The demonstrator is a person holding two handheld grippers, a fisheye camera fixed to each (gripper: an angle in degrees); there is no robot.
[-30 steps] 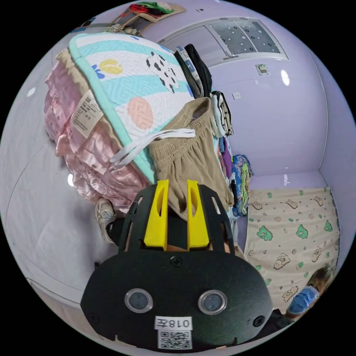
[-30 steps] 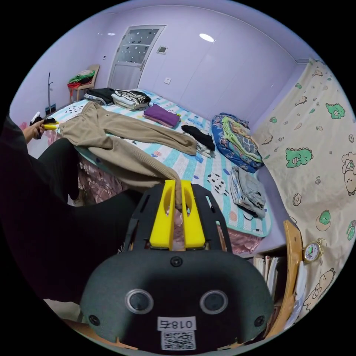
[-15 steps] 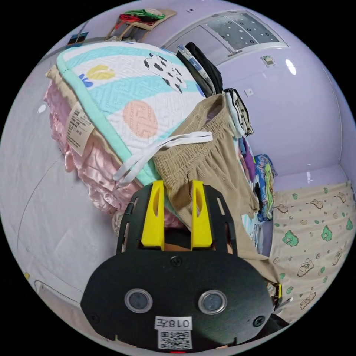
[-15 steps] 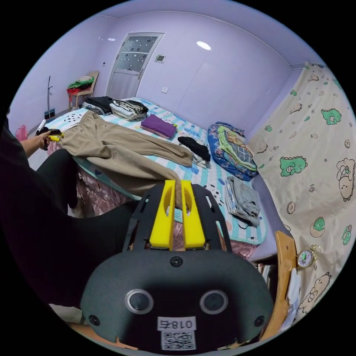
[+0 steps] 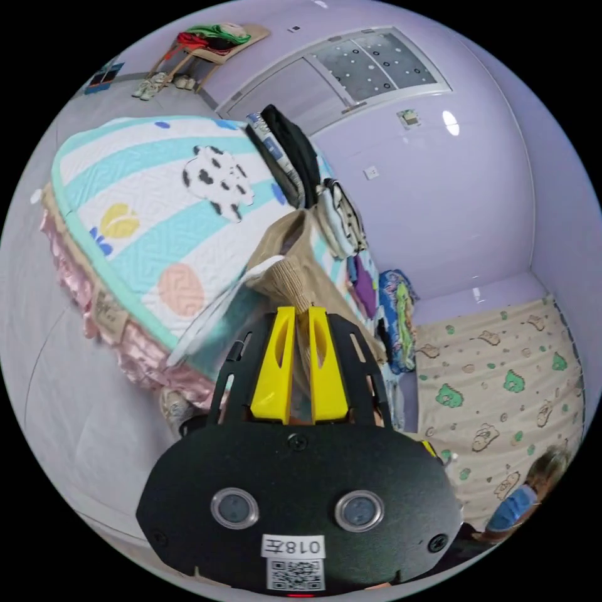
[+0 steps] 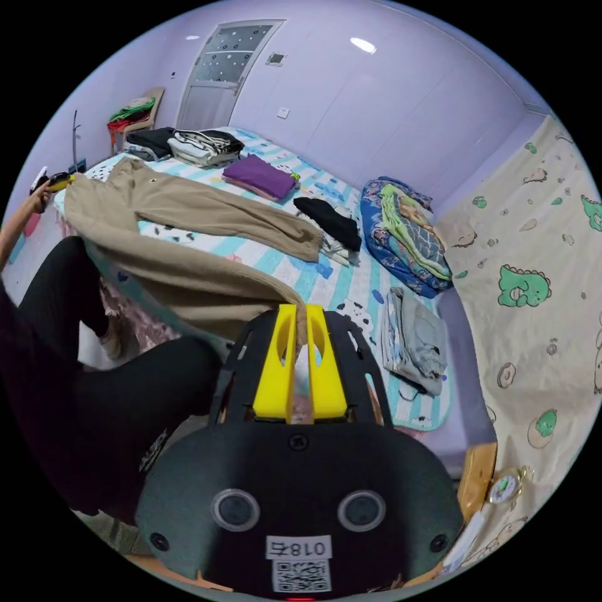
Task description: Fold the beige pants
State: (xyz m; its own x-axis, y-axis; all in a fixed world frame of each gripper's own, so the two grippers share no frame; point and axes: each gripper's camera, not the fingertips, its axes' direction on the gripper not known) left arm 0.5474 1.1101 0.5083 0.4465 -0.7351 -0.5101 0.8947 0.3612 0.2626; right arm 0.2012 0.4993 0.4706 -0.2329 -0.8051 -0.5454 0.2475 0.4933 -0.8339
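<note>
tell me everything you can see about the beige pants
The beige pants look like ribbed, corduroy-like cloth with a gathered elastic waistband. One leg lies flat across the striped bed cover; the other is lifted off it, its cuff pinched in the right gripper. The left gripper clamps the waistband at the bed's corner.

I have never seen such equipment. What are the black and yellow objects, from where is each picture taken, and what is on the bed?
A person holds one grasping tool in each hand, and each carries a fisheye camera, so every picture looks along its own yellow jaws.

In the left gripper view, the left tool is shut on the waistband of the beige pants at the bed's corner. In the right gripper view, the right tool is shut on one leg's end of the same pants; the other leg lies flat on the striped bed cover.

Also on the bed: a folded purple garment, a black garment, a blue patterned quilt and a grey garment.
</note>
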